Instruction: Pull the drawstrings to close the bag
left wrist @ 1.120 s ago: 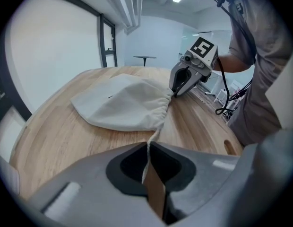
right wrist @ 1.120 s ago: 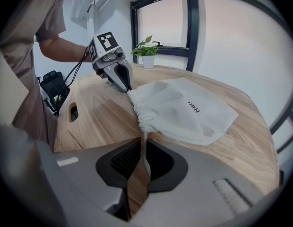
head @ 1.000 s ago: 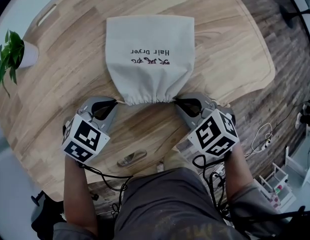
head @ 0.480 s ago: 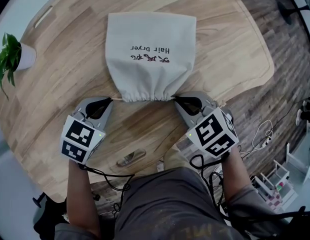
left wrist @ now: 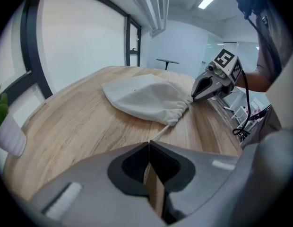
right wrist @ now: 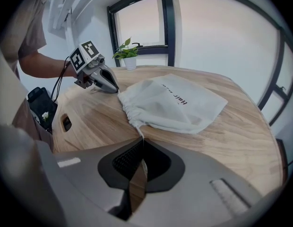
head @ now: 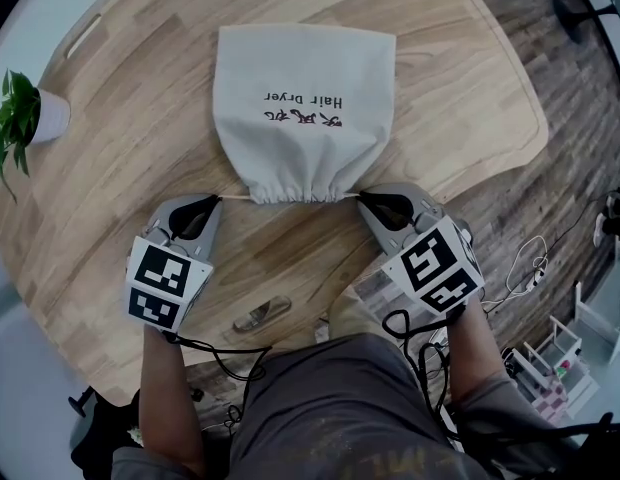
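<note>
Both grippers sit a little wider apart than a second ago, and the bag's mouth has drawn narrower, with a short run of cord now showing on the left. At the left edge of the head view a potted plant (head: 12, 118) stands on the wooden table (head: 120, 258), clear of the work. Lower left of centre, the left gripper (head: 217, 198) has its jaws pressed together on the left drawstring (head: 235, 197), which runs taut to the gathered mouth (head: 295, 190). The bag (head: 303, 98) lies flat in the upper middle of the frame, its puckered opening toward the person. What it holds cannot be told, since the cloth hides it. Right of the mouth, the right drawstring (head: 352, 196) goes straight into the right gripper (head: 363, 197), likewise clamped on its cord. The pull looks nearly finished. The next move likely calls for a last even tug outward on both cords, then letting go.
</note>
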Action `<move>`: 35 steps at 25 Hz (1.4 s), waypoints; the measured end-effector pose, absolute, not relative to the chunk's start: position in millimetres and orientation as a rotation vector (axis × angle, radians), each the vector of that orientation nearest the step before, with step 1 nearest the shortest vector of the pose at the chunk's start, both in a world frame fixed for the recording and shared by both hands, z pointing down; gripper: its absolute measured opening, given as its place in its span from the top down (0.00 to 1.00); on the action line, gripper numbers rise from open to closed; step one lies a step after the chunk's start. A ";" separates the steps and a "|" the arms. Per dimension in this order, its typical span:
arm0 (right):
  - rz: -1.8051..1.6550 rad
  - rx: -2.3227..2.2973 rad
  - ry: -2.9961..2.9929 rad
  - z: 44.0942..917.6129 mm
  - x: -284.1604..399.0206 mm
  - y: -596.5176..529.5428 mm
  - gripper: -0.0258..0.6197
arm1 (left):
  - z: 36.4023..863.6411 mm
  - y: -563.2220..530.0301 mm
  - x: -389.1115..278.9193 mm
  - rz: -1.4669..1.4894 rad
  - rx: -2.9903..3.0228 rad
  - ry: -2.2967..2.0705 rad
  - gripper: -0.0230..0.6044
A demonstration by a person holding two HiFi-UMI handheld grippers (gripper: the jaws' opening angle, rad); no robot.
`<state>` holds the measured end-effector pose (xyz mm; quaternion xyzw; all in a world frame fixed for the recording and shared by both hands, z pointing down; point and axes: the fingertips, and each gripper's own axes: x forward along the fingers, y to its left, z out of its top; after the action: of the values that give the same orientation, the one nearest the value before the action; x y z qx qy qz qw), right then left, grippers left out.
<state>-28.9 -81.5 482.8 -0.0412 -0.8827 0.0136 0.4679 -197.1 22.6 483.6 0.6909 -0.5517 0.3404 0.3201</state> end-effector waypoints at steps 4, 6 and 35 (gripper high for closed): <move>0.036 -0.095 -2.163 482.4 -23.6 -83.3 0.91 | 482.8 23.4 -198.9 0.887 1.819 -1.450 0.95; 0.037 -0.092 -2.164 482.8 -21.6 -83.6 0.91 | 483.1 23.8 -199.1 0.894 1.819 -1.451 0.95; -0.018 0.114 -2.560 286.6 -51.1 -145.2 0.91 | 284.9 -27.3 -224.3 0.927 1.849 -2.042 0.95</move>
<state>-51.1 -145.2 286.6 0.0428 -0.9574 -0.0069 0.2855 -224.3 -27.3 284.9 0.6318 -0.6978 0.3167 0.1170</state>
